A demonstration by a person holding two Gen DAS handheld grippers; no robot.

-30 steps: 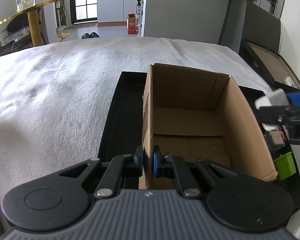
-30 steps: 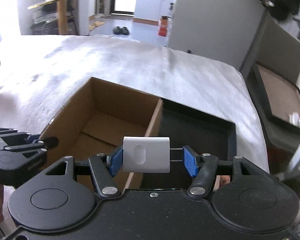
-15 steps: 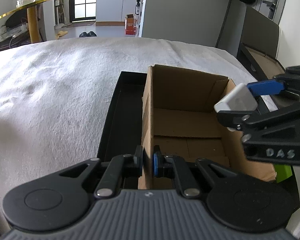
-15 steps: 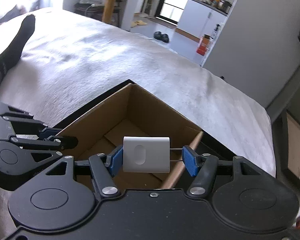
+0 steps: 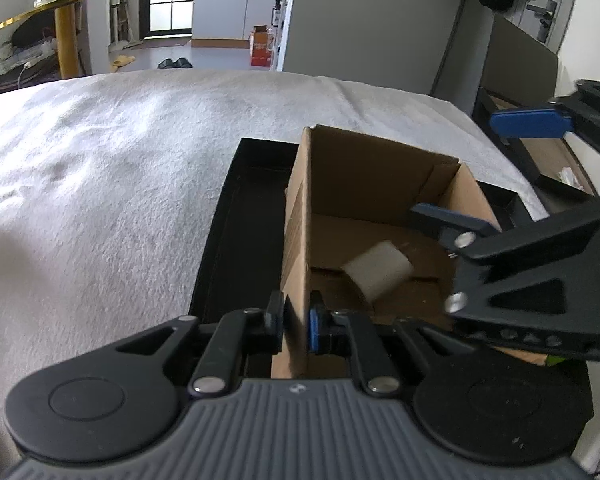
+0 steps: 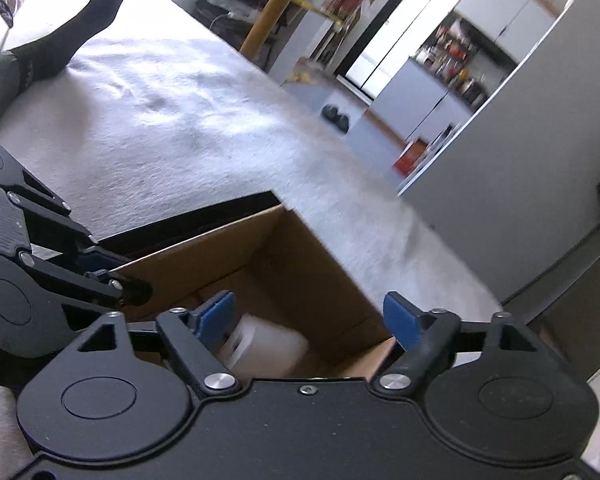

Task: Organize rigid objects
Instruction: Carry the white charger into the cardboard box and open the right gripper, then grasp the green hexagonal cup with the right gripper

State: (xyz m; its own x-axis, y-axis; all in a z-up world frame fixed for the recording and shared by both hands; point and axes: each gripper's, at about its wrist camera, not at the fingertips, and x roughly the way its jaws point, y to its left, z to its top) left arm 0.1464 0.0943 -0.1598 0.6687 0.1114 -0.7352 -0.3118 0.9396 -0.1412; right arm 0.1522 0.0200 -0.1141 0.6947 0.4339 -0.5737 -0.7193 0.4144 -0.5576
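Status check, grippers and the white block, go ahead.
Left gripper shut on box wall. Right gripper jaws opening, nothing between. White block in box. Nothing in the way.

The white block [image 6: 260,346] is partly hidden behind the right gripper's [image 6: 310,318] left finger. In the left wrist view, that gripper [image 5: 496,168] covers the cardboard box's [image 5: 364,176] right wall. A green item [image 5: 553,359] shows only as a sliver.

This is a home. A big bed with a fuzzy white blanket [image 5: 120,168] fills the room. Past it a doorway shows a kitchen with white cabinets [image 5: 236,4] and bottles on the counter. A pair of dark shoes [image 5: 174,63] sits on the floor, near a round gold table [image 5: 66,20].
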